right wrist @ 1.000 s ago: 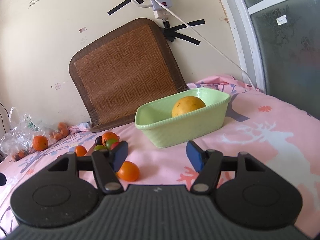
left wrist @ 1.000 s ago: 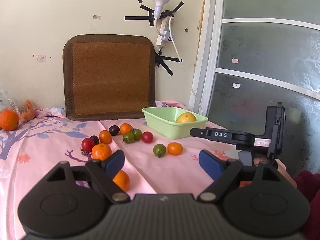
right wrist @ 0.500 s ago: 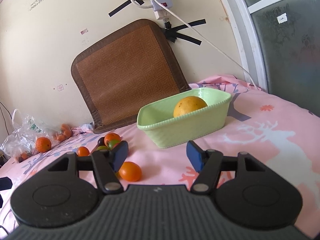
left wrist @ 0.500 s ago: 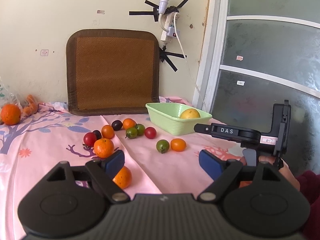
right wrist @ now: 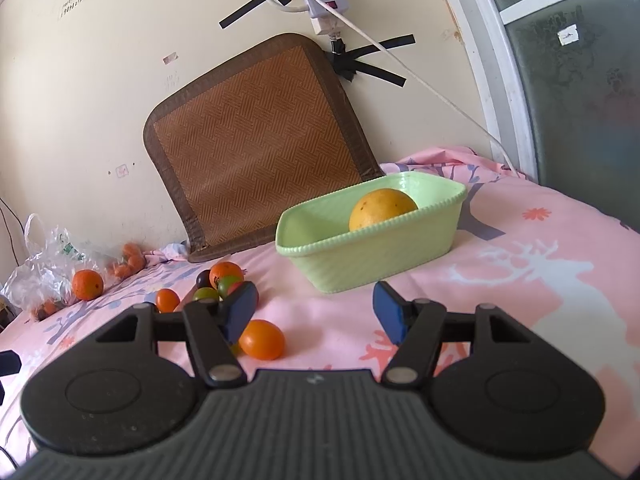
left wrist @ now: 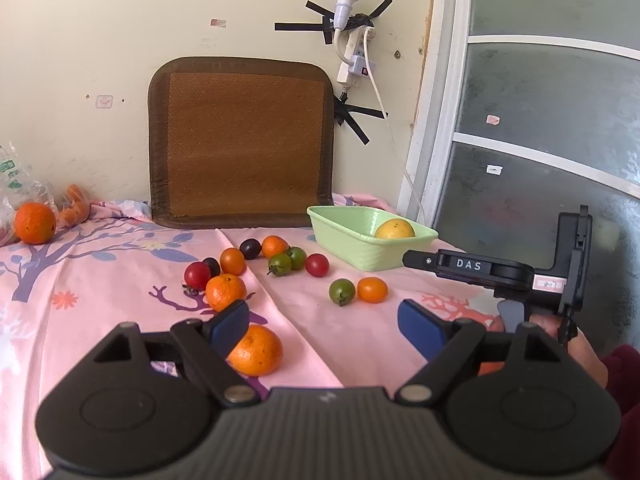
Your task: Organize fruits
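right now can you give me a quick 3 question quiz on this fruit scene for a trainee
1. True or false: the green basket is empty.
2. What sits in it? A) yellow fruit B) red tomato C) plum
3. Fill in: both the left gripper and the right gripper are ____.

Key: 1 false; 2 A, the yellow fruit; 3 open, with nothing between the pads.

My left gripper (left wrist: 322, 322) hovers level, jaws spread wide, holding nothing. My right gripper (right wrist: 314, 312) is likewise spread and empty; from the left wrist it sits at three o'clock, side-on, my hand (left wrist: 576, 348) gripping its handle.
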`<state>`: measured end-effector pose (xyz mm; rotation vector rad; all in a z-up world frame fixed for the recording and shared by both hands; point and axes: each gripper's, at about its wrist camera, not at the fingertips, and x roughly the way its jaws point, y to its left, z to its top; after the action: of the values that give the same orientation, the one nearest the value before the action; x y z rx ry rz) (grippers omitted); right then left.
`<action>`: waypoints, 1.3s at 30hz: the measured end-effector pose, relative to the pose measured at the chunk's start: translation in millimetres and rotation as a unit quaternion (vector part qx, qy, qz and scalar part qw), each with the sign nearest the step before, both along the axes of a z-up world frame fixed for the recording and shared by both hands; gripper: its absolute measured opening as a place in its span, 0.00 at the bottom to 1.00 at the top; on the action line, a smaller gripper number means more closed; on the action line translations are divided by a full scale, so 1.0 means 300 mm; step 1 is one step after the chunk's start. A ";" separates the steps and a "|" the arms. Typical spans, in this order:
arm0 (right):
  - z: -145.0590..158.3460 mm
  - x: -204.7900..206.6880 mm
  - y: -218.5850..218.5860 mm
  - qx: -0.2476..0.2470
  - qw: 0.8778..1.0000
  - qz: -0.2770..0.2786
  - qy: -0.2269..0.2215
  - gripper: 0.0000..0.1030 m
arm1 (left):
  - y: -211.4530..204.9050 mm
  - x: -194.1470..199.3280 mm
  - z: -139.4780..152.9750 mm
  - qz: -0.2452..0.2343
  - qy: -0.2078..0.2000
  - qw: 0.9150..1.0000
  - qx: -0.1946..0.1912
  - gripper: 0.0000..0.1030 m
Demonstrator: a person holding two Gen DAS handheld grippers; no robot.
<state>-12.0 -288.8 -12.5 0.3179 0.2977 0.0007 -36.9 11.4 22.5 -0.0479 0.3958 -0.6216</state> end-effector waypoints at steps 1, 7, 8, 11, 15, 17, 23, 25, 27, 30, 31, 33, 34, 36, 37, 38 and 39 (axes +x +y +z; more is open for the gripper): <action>0.000 0.001 0.000 0.000 1.000 0.001 0.001 0.65 | 0.002 0.000 0.000 0.001 0.000 1.000 0.001 0.82; -0.001 0.005 0.005 -0.004 1.000 0.006 0.005 0.65 | 0.028 -0.006 -0.004 0.013 0.002 1.000 0.005 0.82; 0.000 0.003 0.006 -0.006 1.000 0.009 0.004 0.65 | 0.037 -0.006 -0.007 0.017 0.003 1.000 0.005 0.82; 0.003 -0.001 0.020 -0.019 0.999 0.031 0.005 0.65 | 0.058 0.005 -0.013 0.031 0.012 0.999 0.006 0.82; 0.003 0.012 0.043 -0.035 0.997 0.071 0.024 0.64 | 0.070 0.052 -0.022 0.045 0.035 0.998 0.008 0.82; 0.001 0.024 0.058 -0.047 0.994 0.090 0.039 0.64 | 0.060 0.077 -0.029 0.042 0.044 0.998 0.011 0.82; -0.005 0.066 0.094 -0.091 0.986 0.116 0.072 0.64 | -0.014 0.156 -0.076 0.033 0.067 0.996 0.056 0.74; -0.003 0.084 0.104 -0.107 0.984 0.120 0.078 0.64 | -0.026 0.184 -0.086 0.041 0.079 0.994 0.066 0.73; -0.001 0.105 0.113 -0.125 0.980 0.127 0.085 0.63 | -0.028 0.210 -0.092 0.048 0.091 0.992 0.074 0.72; -0.006 0.136 0.124 -0.149 0.974 0.143 0.096 0.57 | -0.032 0.242 -0.108 0.053 0.114 0.988 0.094 0.61; -0.009 0.147 0.128 -0.157 0.971 0.147 0.101 0.55 | -0.035 0.248 -0.112 0.052 0.118 0.987 0.100 0.59; -0.019 0.164 0.131 -0.167 0.968 0.156 0.109 0.47 | -0.046 0.251 -0.110 0.046 0.113 0.986 0.112 0.55; -0.022 0.167 0.129 -0.165 0.967 0.161 0.111 0.39 | -0.053 0.250 -0.110 0.045 0.111 0.986 0.117 0.51; -0.020 0.158 0.127 -0.167 0.966 0.167 0.105 0.31 | -0.063 0.250 -0.106 0.039 0.111 0.986 0.117 0.40; -0.019 0.148 0.128 -0.171 0.966 0.168 0.101 0.31 | -0.066 0.249 -0.104 0.041 0.113 0.986 0.116 0.40; -0.018 0.136 0.124 -0.169 0.966 0.168 0.097 0.31 | -0.071 0.252 -0.100 0.041 0.115 0.986 0.117 0.40; -0.016 0.123 0.116 -0.165 0.968 0.169 0.091 0.31 | -0.077 0.255 -0.094 0.039 0.116 0.986 0.114 0.40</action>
<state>24.9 -253.9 -17.4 -0.0671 0.5236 0.2565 39.5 -11.6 -5.7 0.0833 0.6855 -0.4913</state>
